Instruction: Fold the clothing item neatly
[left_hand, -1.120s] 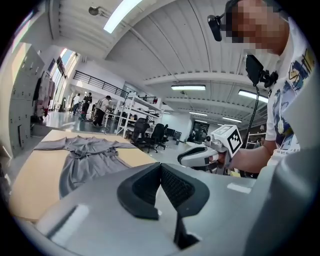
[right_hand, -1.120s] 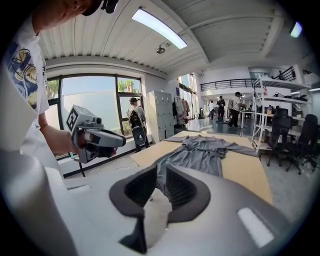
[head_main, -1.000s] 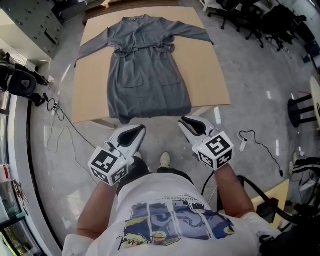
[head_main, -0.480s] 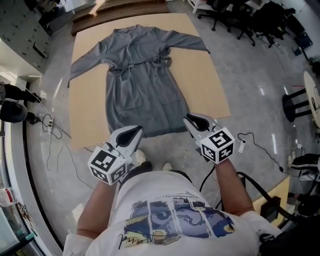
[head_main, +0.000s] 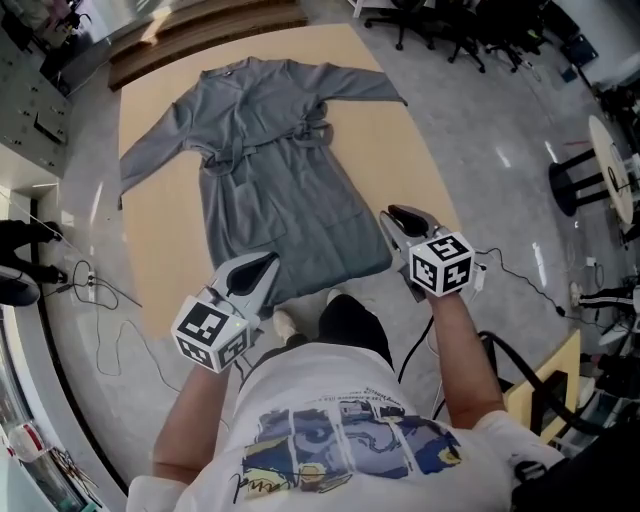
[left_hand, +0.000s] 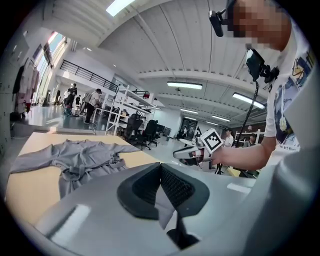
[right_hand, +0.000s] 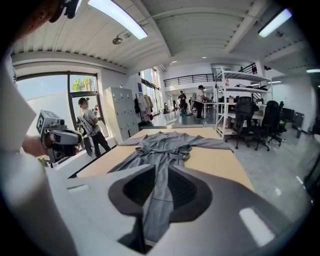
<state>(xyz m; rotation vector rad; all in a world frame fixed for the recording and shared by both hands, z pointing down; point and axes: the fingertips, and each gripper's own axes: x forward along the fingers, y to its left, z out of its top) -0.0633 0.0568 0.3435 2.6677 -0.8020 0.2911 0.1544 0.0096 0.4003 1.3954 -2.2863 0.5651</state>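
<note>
Grey robe (head_main: 270, 190) lies spread flat on the desk (head_main: 400, 150), hem nearest. Left gripper (head_main: 268, 262) jaws closed, empty. Right gripper (head_main: 400, 215) jaws just been opening, slightly apart, nothing between (robe lies beyond). Suggest opening both and pinching the hem corners level.

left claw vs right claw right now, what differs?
The left claw has jaws shut; right claw's jaws stand slightly apart, having just been opening, nothing between them. Left claw hangs by the robe's near-left hem corner, right claw by the near-right. Both empty, aimed at the robe.
</note>
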